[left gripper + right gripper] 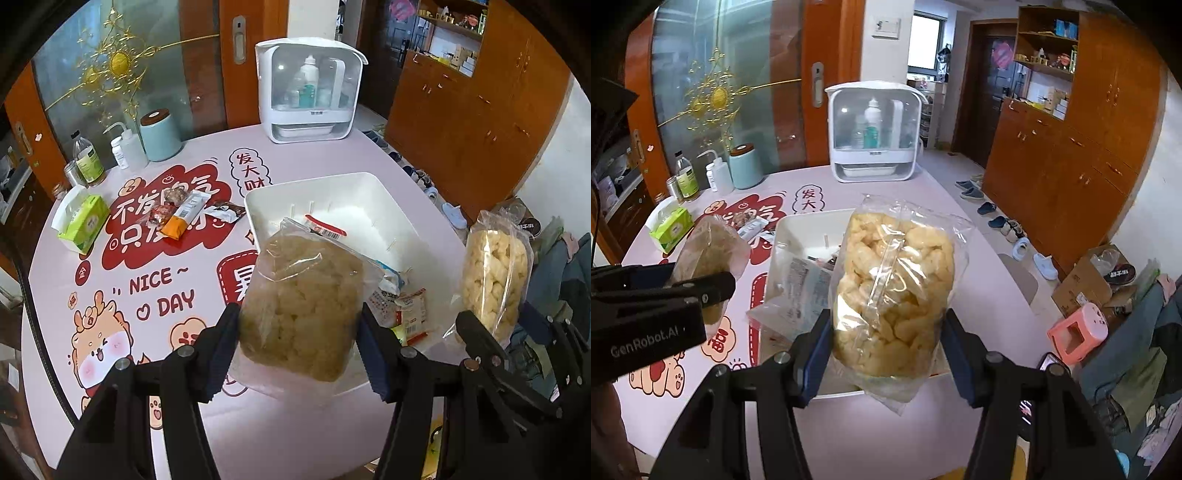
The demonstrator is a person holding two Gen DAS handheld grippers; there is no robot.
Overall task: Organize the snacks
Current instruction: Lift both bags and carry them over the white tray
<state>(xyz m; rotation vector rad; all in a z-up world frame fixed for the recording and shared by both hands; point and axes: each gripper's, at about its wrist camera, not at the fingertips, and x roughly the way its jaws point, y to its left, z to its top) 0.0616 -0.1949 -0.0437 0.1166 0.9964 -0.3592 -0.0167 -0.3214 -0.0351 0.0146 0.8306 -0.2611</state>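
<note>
tilting downward, left claw (299,354) clamps brownish snack bag (303,306); right claw (886,354) clamps yellow puff bag (894,291).

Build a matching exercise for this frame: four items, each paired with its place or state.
Items:
1. brownish snack bag
2. pale yellow puff bag
3. green tissue box
4. white bin

Places or states:
A. lying near the table's left edge
B. clamped in the right gripper
C. open-topped, a few packets inside
D. clamped in the left gripper

Pairs: 1-D, 2-B, 3-A, 4-C
</note>
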